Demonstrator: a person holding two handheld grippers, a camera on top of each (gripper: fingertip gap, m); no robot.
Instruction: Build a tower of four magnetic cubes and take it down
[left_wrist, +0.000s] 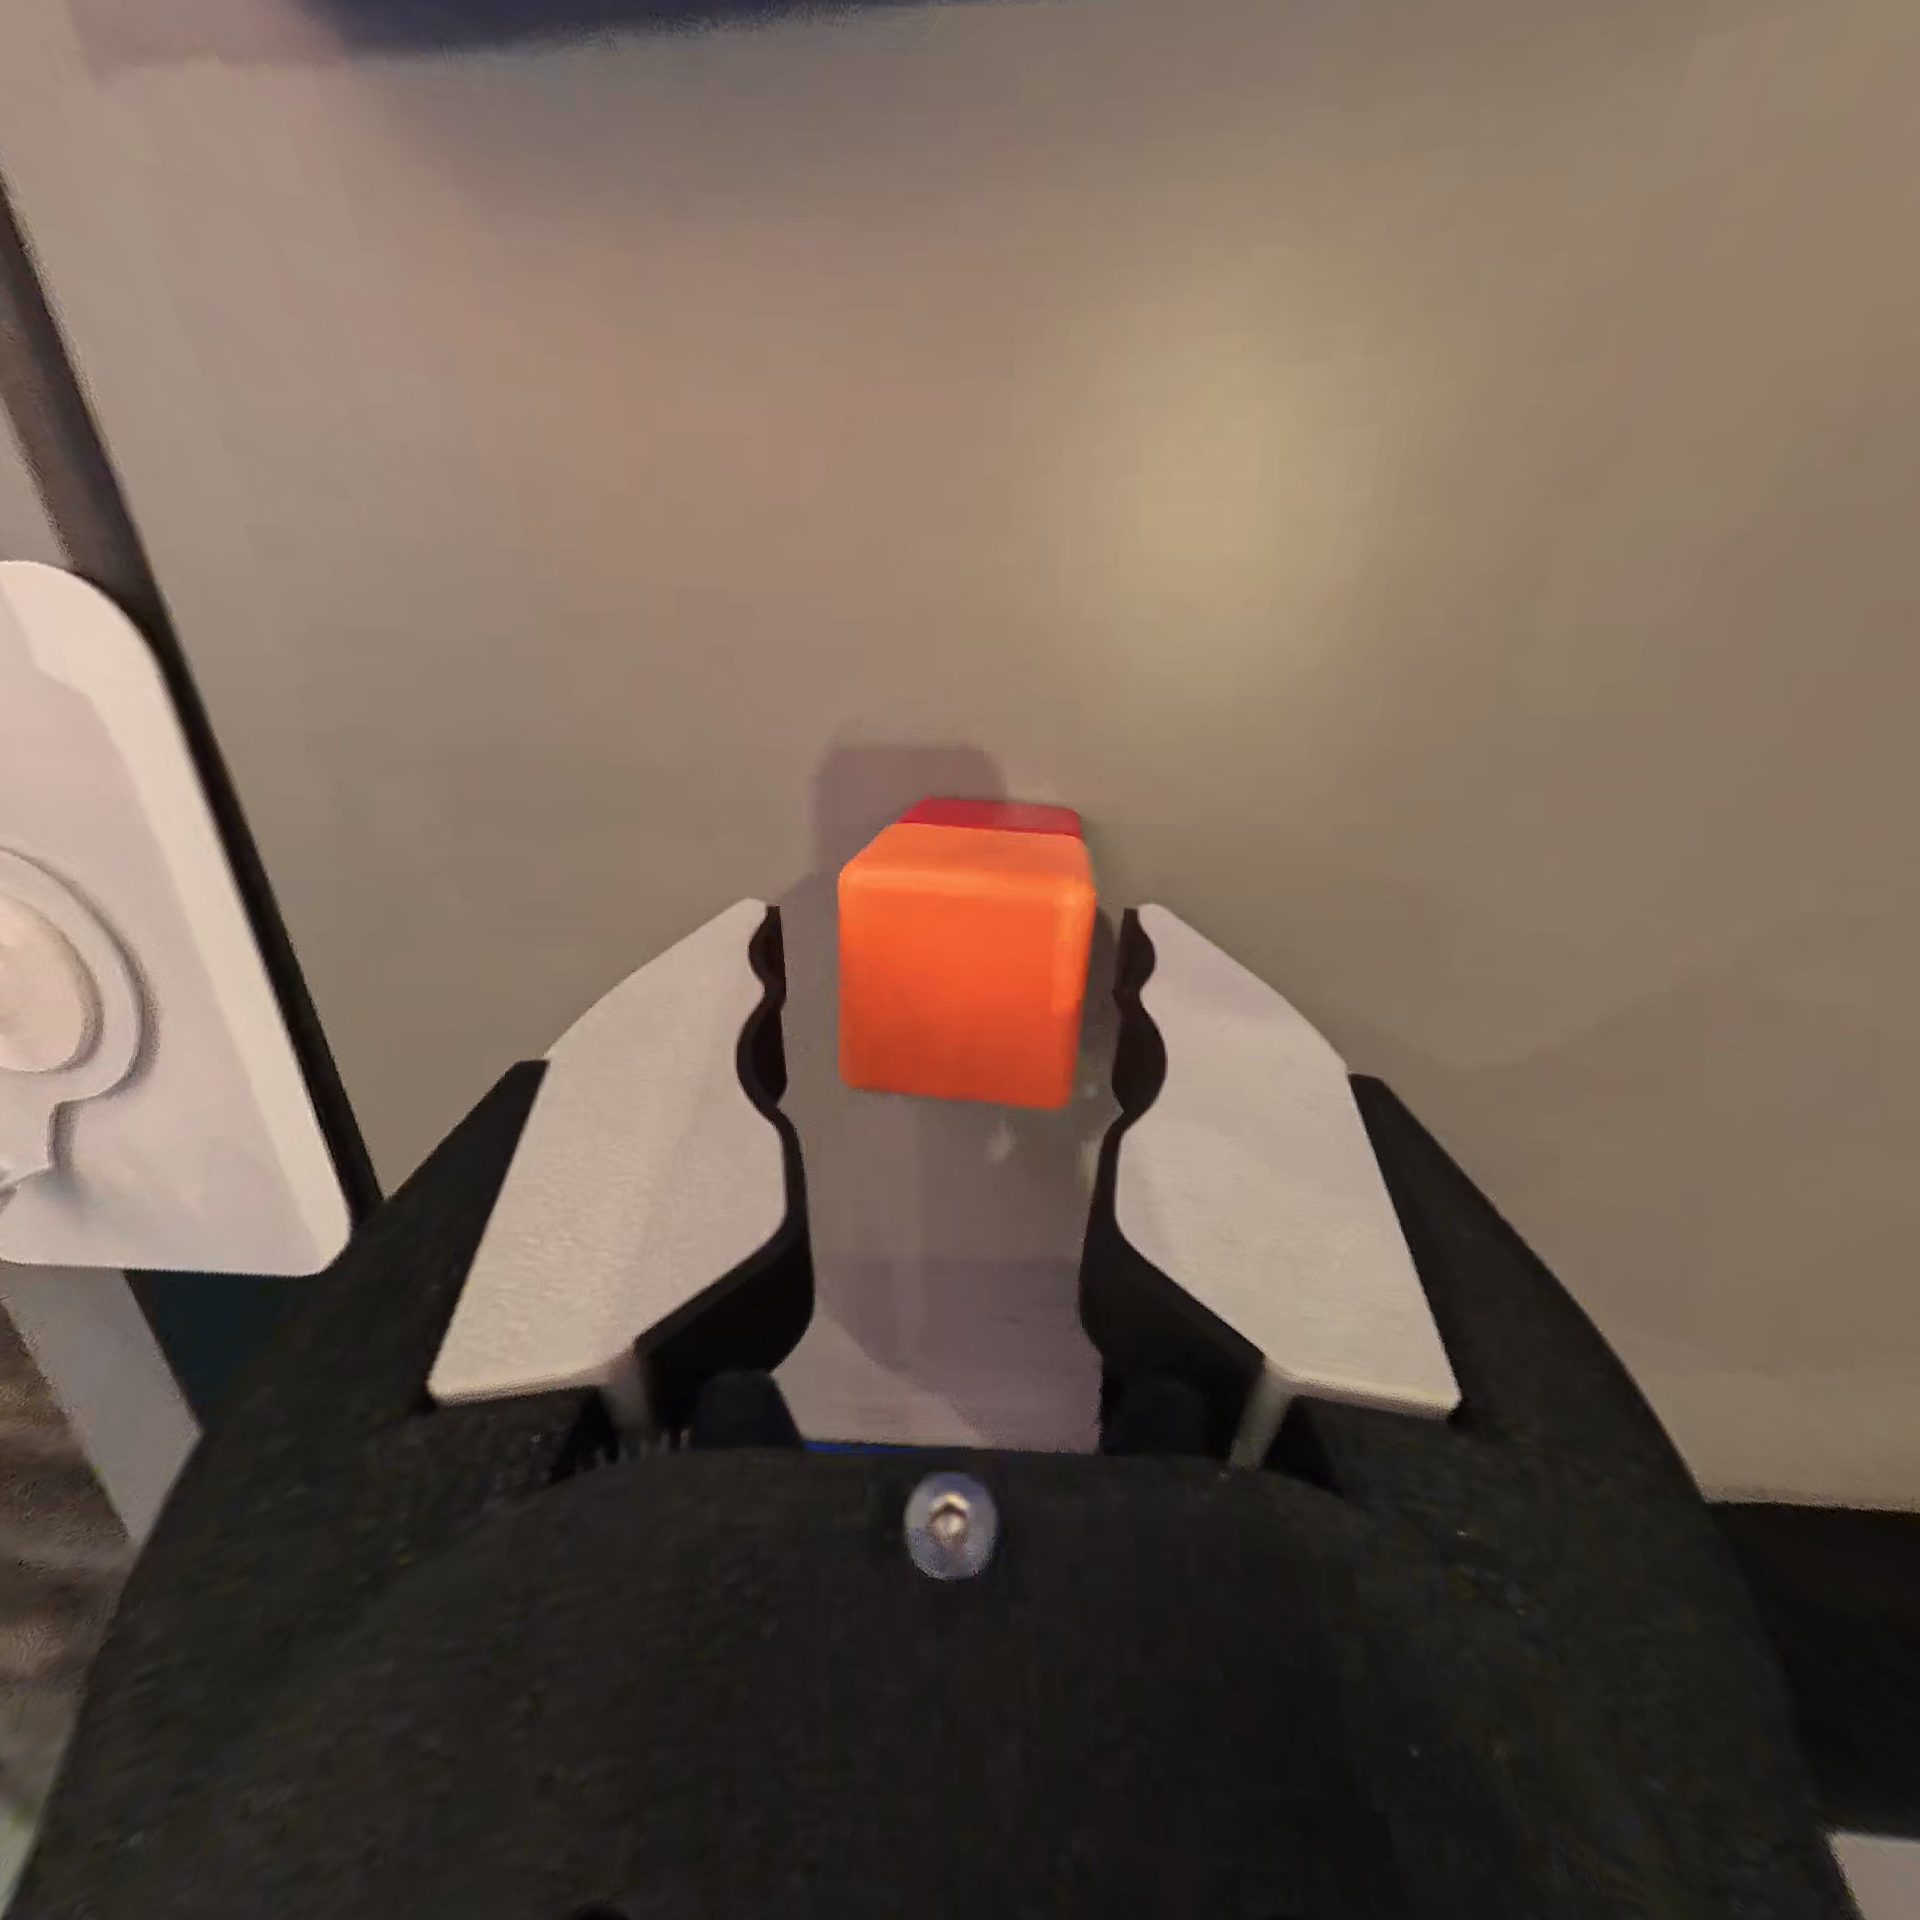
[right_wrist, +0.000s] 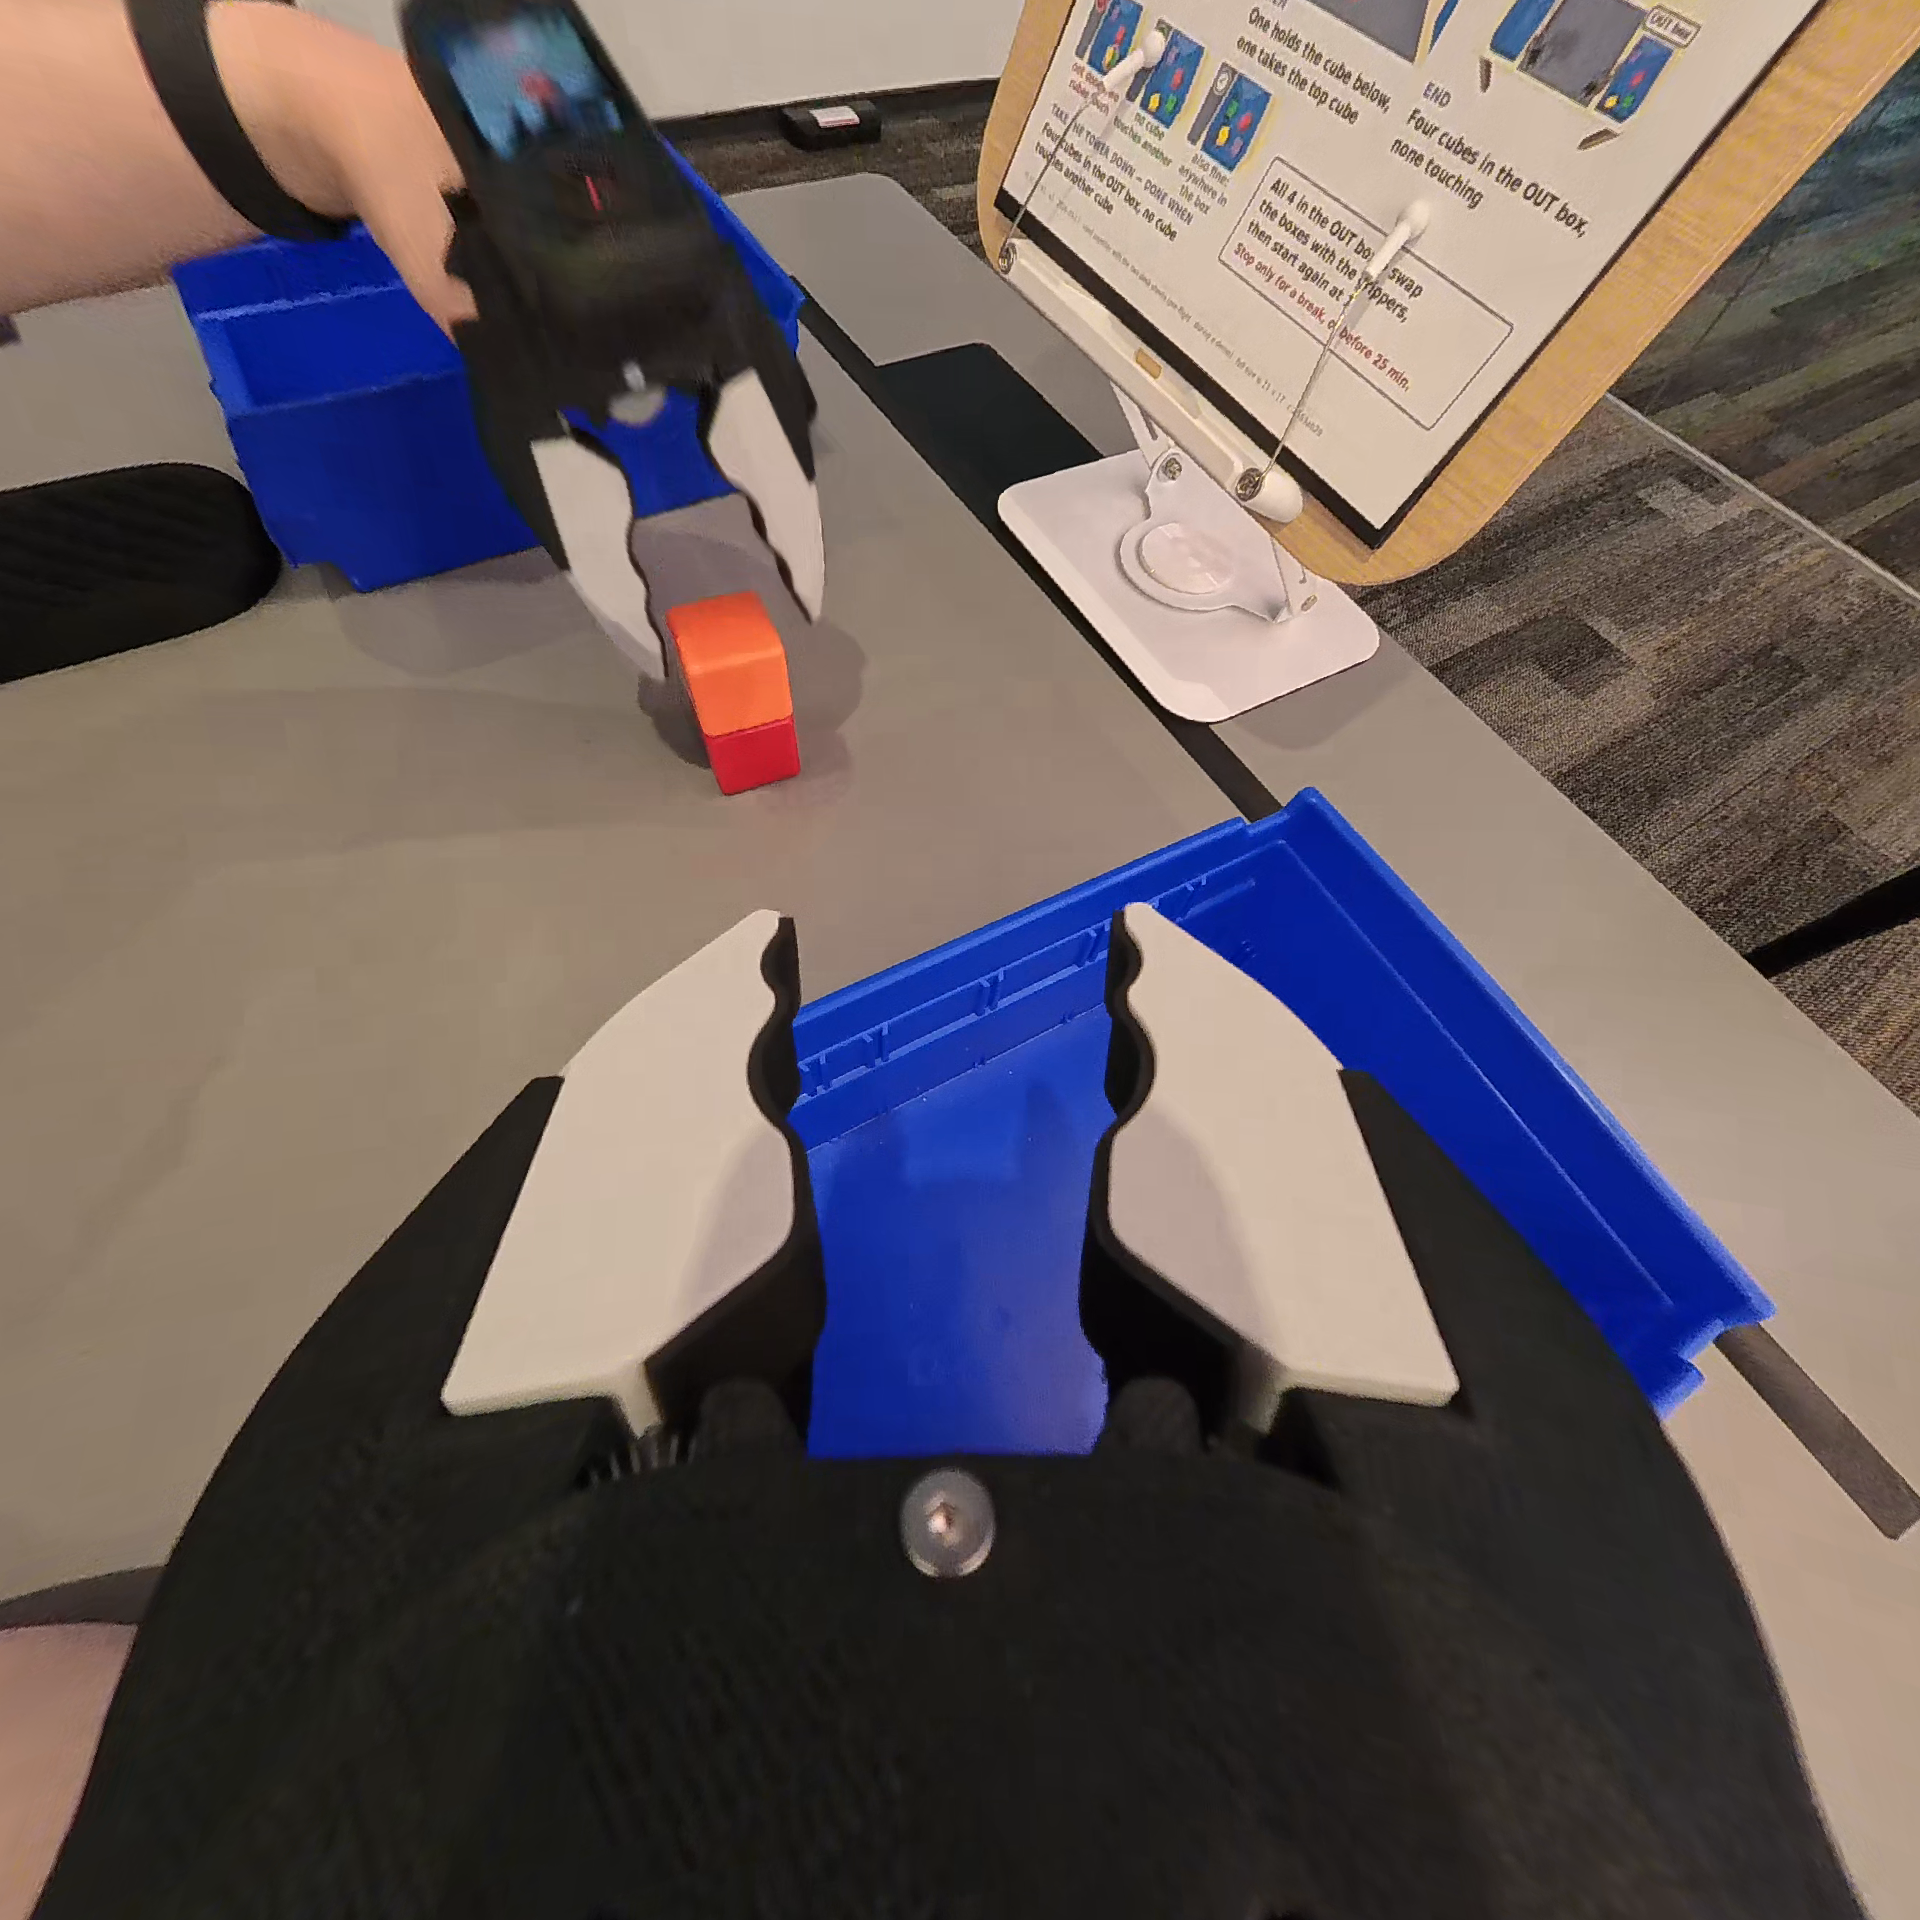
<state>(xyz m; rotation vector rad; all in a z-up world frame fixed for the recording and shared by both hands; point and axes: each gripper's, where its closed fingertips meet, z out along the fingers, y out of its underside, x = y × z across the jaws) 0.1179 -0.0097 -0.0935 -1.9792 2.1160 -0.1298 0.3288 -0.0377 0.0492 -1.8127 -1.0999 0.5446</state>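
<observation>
While left gripper (right_wrist: 717, 613) hangs spread around orange cube (right_wrist: 730, 665) stacked on red cube (right_wrist: 755, 756), untouching, right gripper (right_wrist: 951, 971) gapes empty over blue bin (right_wrist: 1455, 1049).

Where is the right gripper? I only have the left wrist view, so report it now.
Observer: The right gripper hangs over a blue bin, jaws open, holding nothing.
Operator: Give me the stack's height.
Observer: Two cubes: the orange cube sits on the red cube.
Operator: Say what lies past my left gripper.
Observer: In the right wrist view, a second blue bin stands beyond it on the table.
</observation>
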